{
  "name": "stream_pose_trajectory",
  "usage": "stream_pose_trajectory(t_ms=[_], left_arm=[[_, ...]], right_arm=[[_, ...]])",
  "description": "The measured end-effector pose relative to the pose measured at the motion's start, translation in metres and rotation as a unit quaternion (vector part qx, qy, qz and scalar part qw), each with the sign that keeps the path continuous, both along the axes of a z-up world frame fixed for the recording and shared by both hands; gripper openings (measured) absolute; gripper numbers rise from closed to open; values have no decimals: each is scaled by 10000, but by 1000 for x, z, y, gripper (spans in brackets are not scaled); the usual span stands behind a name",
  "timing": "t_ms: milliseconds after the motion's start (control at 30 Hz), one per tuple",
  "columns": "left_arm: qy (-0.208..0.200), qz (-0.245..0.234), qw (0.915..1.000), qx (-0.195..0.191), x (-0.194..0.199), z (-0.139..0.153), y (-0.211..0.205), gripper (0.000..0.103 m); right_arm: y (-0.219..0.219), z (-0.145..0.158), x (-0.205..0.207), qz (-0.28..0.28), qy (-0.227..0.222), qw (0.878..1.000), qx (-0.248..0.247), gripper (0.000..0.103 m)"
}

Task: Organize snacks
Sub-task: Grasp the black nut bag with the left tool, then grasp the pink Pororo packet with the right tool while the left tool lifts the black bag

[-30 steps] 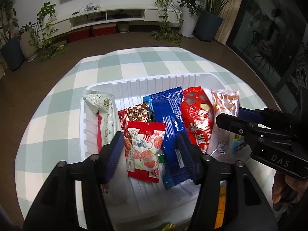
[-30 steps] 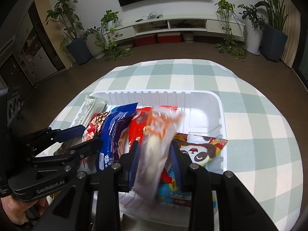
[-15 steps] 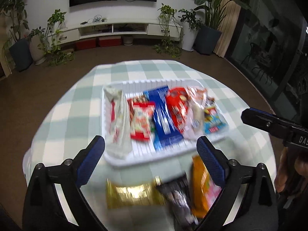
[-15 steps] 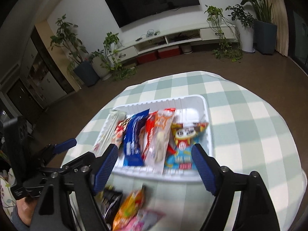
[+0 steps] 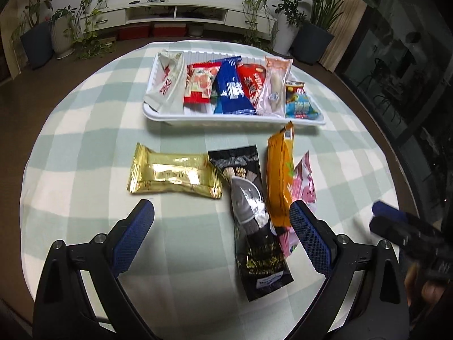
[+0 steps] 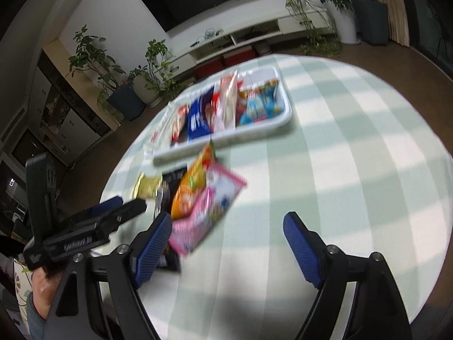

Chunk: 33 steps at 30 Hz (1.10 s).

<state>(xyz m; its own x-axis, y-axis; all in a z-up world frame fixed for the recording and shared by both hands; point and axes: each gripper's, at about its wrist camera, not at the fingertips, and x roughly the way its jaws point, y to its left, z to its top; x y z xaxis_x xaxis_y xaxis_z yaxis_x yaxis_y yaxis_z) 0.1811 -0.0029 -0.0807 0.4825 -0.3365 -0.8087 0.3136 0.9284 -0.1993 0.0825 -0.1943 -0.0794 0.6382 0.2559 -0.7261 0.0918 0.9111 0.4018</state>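
A white tray (image 5: 235, 119) on the checked tablecloth holds a row of snack packets, also seen in the right wrist view (image 6: 284, 117). In front of it lie a gold packet (image 5: 172, 174), a black packet (image 5: 254, 221), an orange packet (image 5: 279, 175) and a pink packet (image 5: 305, 184). My left gripper (image 5: 222, 232) is open and empty, held above the table just short of the black packet. My right gripper (image 6: 228, 243) is open and empty, with the pink packet (image 6: 209, 209) by its left finger.
The round table (image 5: 85, 130) has a green and white cloth. Beyond it are a low TV cabinet (image 5: 175, 14), potted plants (image 5: 314, 28) and a brown floor. The left gripper's body shows at the left of the right wrist view (image 6: 85, 235).
The right gripper let go of the pale packet into the tray and opened. Both grippers pulled back from the tray toward me, bringing the loose packets into view.
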Motion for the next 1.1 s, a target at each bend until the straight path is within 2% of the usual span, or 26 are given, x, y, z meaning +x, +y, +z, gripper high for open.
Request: stream_pose_trajectory(t_ms=[233, 300, 367, 467, 633, 767, 867, 1100], left_arm=[[74, -26, 9997, 218, 2, -10, -13, 96], [135, -7, 9996, 257, 7, -14, -14, 90], [205, 11, 9995, 249, 11, -17, -14, 72], [276, -14, 9992, 301, 17, -22, -15, 64], [352, -91, 9984, 443, 21, -30, -23, 64], [325, -236, 9979, 505, 21, -35, -29, 38], [299, -299, 9978, 519, 21, -35, -30, 26], [238, -409, 9981, 396, 12, -32, -22, 23]], right_arm=[[7, -7, -18, 11, 74, 10000, 29, 83], [7, -7, -19, 7, 80, 10000, 22, 83], [7, -7, -19, -3, 88, 10000, 37, 83], [7, -7, -18, -15, 87, 10000, 32, 83], [7, -9, -18, 1, 111, 9999, 29, 83], [9, -10, -17, 27, 127, 9999, -19, 82], [11, -11, -16, 27, 149, 9999, -27, 82], [17, -8, -5, 38, 155, 9998, -132, 79]])
